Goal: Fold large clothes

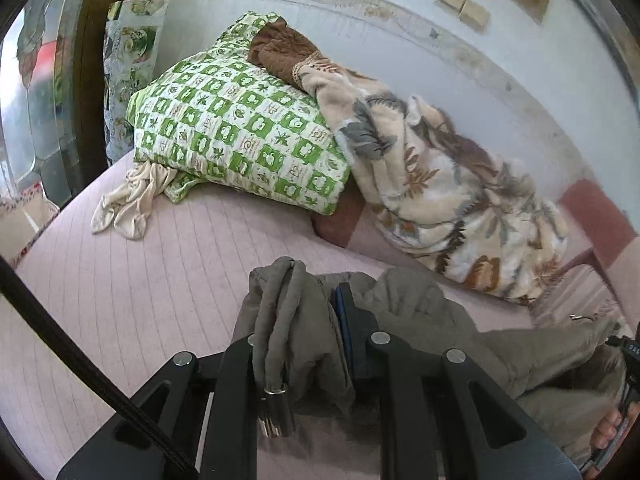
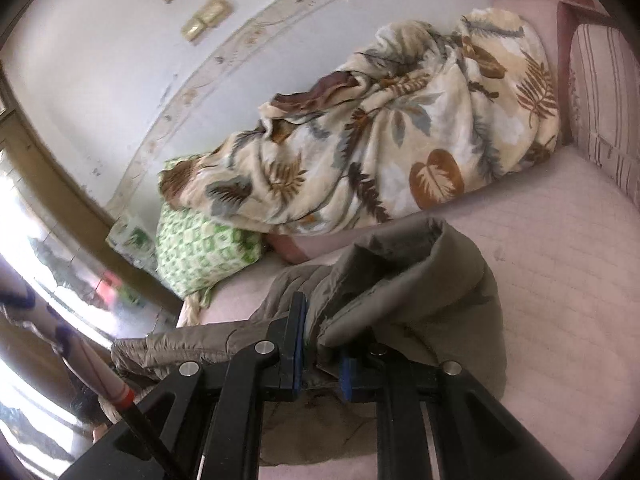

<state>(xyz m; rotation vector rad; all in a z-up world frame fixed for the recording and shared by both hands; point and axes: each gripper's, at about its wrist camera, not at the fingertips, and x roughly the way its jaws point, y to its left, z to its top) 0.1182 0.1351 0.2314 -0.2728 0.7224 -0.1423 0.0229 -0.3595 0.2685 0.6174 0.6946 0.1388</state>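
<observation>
We are clamping the bunched edge of a grey-brown quilted jacket (image 1: 420,308) in our left gripper (image 1: 304,320), while our right gripper (image 2: 320,344) is pinching another fold of it; the jacket is lying across the pale pink striped mattress (image 1: 140,280), near a leaf-print fleece blanket (image 2: 380,140).

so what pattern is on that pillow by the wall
Green and white checks with small leaf motifs on the pillow, clearest in the left wrist view.

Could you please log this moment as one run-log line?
left tongs: shut on grey jacket | right tongs: shut on grey jacket | jacket: bunched over pink bed
</observation>
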